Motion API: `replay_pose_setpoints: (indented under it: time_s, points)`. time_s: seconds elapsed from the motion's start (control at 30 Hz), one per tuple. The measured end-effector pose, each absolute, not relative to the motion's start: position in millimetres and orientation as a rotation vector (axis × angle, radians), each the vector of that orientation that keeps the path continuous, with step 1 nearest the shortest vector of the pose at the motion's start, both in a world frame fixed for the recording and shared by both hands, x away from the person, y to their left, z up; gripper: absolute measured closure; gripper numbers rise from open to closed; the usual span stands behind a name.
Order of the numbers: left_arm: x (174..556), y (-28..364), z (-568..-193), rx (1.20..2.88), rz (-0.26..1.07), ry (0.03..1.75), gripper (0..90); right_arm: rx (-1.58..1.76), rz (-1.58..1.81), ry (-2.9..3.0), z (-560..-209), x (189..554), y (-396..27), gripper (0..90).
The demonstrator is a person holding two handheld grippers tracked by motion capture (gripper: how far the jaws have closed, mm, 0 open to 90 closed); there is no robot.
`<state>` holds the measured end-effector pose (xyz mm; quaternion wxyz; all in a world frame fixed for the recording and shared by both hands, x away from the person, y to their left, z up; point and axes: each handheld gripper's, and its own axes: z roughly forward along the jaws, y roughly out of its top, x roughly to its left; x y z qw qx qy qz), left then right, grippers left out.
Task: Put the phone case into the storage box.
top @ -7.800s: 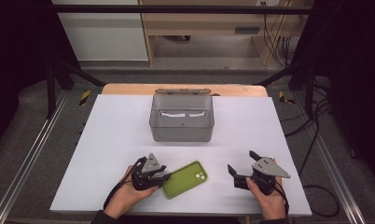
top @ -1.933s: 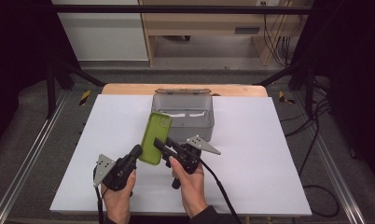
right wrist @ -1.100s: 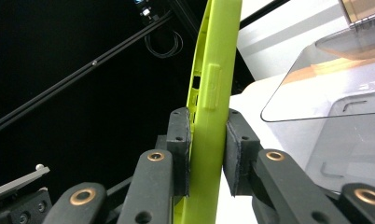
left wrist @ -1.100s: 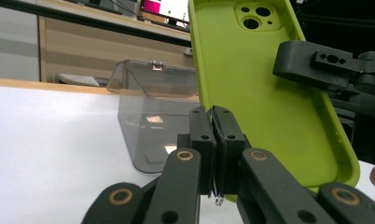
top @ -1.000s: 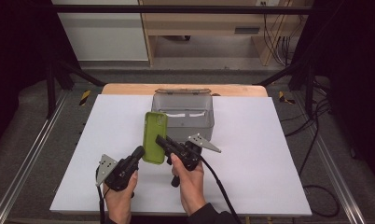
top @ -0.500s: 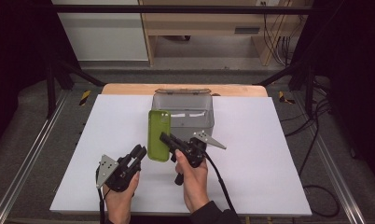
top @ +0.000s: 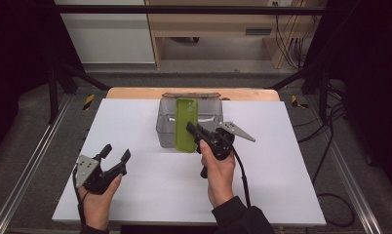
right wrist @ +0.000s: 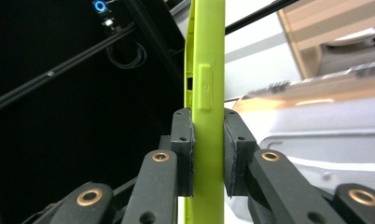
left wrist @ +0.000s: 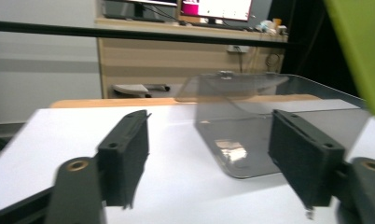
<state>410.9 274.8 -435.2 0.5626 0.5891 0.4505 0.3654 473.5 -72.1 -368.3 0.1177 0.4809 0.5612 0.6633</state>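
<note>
1. The right tool [top: 193, 130] is clenched on a green phone case [top: 186, 124]; in the right gripper view both pads press flat on the case's [right wrist: 205, 140] two faces, near one end, and its thin edge with a raised side button faces the camera.
2. The case stands on end, long side up, and is held off the bench in front of the clear plastic bin [top: 165, 122], overlapping the bin's front wall in the high view. Whether it touches the bin I cannot tell.
3. The left tool [top: 115, 154] is released: its jaws have just been opening and stand wide with nothing between them. In the left gripper view they [left wrist: 213, 172] frame bare bench and the bin's [left wrist: 251, 121] near corner.
4. The left tool sits low near the white bench's [top: 282, 161] front left corner, well apart from the case and bin.
5. The bin stands at the bench's far edge, centred, with open white surface to its left, right and front.
6. The right hand [top: 218, 168] reaches forward from the bottom edge with its forearm nearly straight, and a cable [top: 240, 170] trails back alongside it. The left hand [top: 99, 195] grips its tool from below, angled toward the bin.
</note>
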Motion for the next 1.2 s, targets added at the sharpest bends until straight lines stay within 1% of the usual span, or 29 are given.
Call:
replay_pose_setpoints:
  time_s: [0.03,0.07,0.13,0.2,0.3,0.43,0.7,0.97,1.2]
  points:
    - [406,283,-439,1.397,0.873,1.068,21.8,1.401,1.918,1.643,-365,475,-73,77.3]
    - [406,283,-439,1.397,0.873,1.068,19.2,1.401,1.918,1.643,-365,475,-73,77.3]
    - [403,288,-443,1.457,0.895,1.041,12.5,1.395,1.867,1.636,-356,479,-76,77.3]
    - [402,289,-445,1.458,0.9,1.038,10.3,1.387,1.822,1.627,-351,481,-77,77.3]
    - [404,294,-449,1.452,0.883,1.072,8.6,1.386,1.769,1.606,-344,484,-77,77.3]
    - [403,295,-450,1.445,0.877,1.081,8.6,1.356,1.678,1.572,-340,489,-75,77.4]
    - [403,295,-451,1.446,0.882,1.084,7.9,1.37,1.557,1.525,-347,503,-81,77.4]
    - [403,297,-451,1.432,0.904,1.078,1.5,1.385,1.455,1.5,-349,513,-91,77.3]
    - [403,294,-452,1.444,0.909,1.059,1.5,1.393,1.418,1.485,-350,515,-96,77.4]
